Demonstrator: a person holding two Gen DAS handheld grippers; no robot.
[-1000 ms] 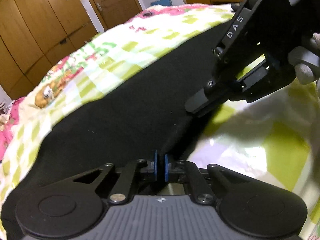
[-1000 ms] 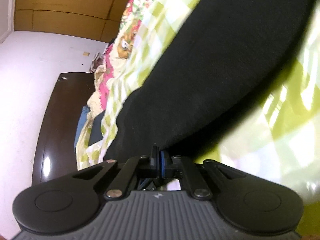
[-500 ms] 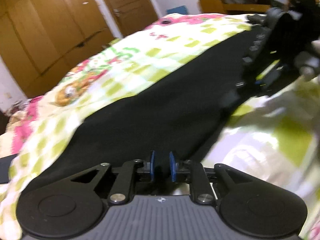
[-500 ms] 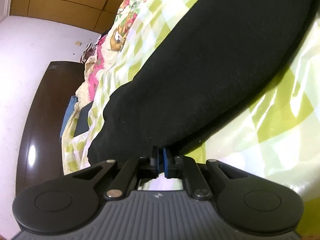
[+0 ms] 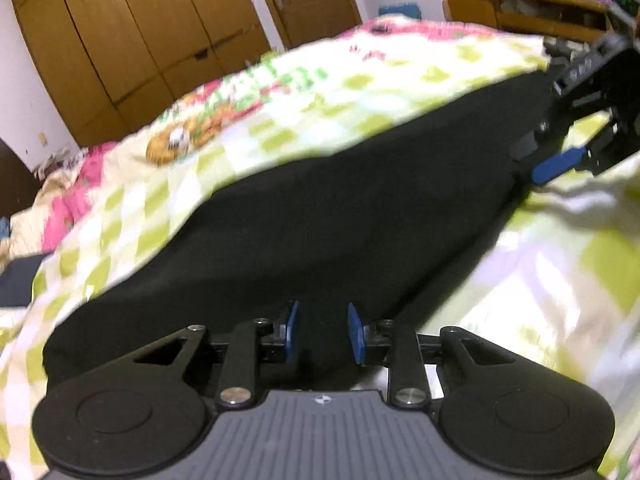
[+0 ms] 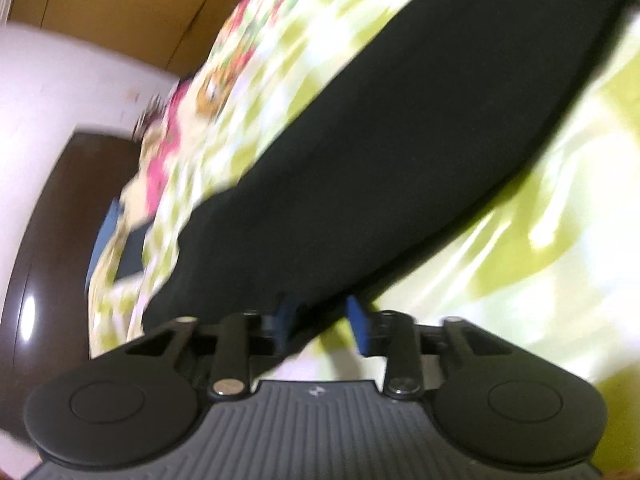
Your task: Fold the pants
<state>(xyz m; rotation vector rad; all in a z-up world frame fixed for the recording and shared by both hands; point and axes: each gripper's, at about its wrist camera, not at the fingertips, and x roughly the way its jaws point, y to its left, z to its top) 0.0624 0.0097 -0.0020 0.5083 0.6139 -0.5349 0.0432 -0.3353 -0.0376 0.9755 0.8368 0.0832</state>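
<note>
The black pants lie as a long flat band on the green-checked bedspread. My left gripper is open at the near edge of the pants, with black cloth showing between its blue pads. My right gripper is open too, with the pants edge between its pads. In the left wrist view the right gripper shows at the far right end of the pants, its fingers apart.
Wooden wardrobe doors stand behind the bed and a wooden desk at the far right. A dark headboard and a white wall lie to the left in the right wrist view.
Both grippers have opened; they were shut on the pants' edge a second ago. The pants now lie on the bedspread, and the two grippers have moved further apart.
</note>
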